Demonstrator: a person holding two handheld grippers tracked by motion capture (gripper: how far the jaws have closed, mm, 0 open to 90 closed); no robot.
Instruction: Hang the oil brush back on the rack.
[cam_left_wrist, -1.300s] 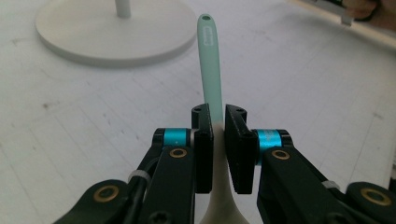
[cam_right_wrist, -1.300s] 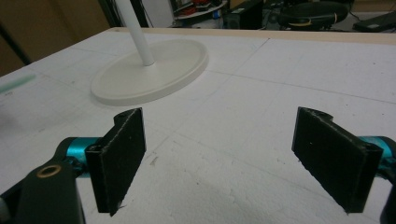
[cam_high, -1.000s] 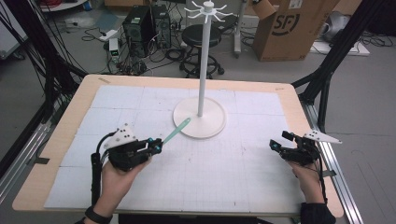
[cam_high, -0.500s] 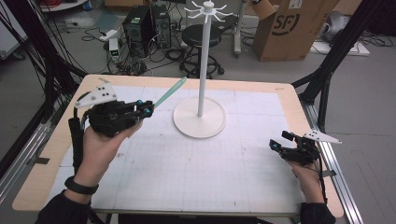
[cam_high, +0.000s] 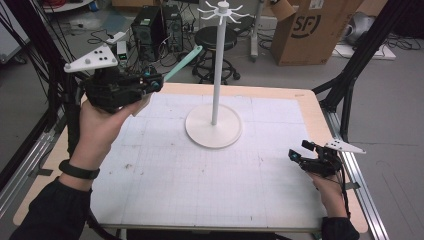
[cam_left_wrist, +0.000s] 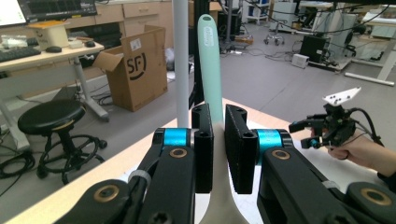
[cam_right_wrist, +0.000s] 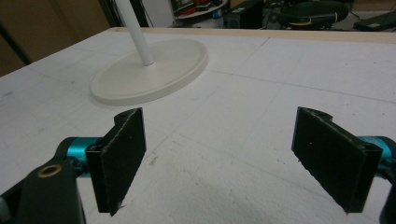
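Observation:
My left gripper (cam_high: 155, 82) is raised well above the table's left side, shut on a long mint-green utensil (cam_high: 183, 62) that points up and right toward the white stand. In the left gripper view the mint-green utensil (cam_left_wrist: 211, 70) rises between the shut jaws, beside the stand's pole (cam_left_wrist: 180, 65). The white stand (cam_high: 218, 60) has a round base (cam_high: 214, 127) at the table's middle and a ring of hooks (cam_high: 221, 11) at its top. My right gripper (cam_high: 295, 156) rests low at the table's right edge, open with nothing between its pads (cam_right_wrist: 122, 154).
The white gridded table top (cam_high: 200, 180) has a wooden rim. Black frame posts (cam_high: 345, 90) stand at the right corner. Behind the table are a black stool (cam_high: 215, 40) and a cardboard box (cam_high: 310, 30) on the floor.
My left gripper has lifted from the table surface up and to the left, carrying the mint-green utensil with it. The right gripper has stayed where it was.

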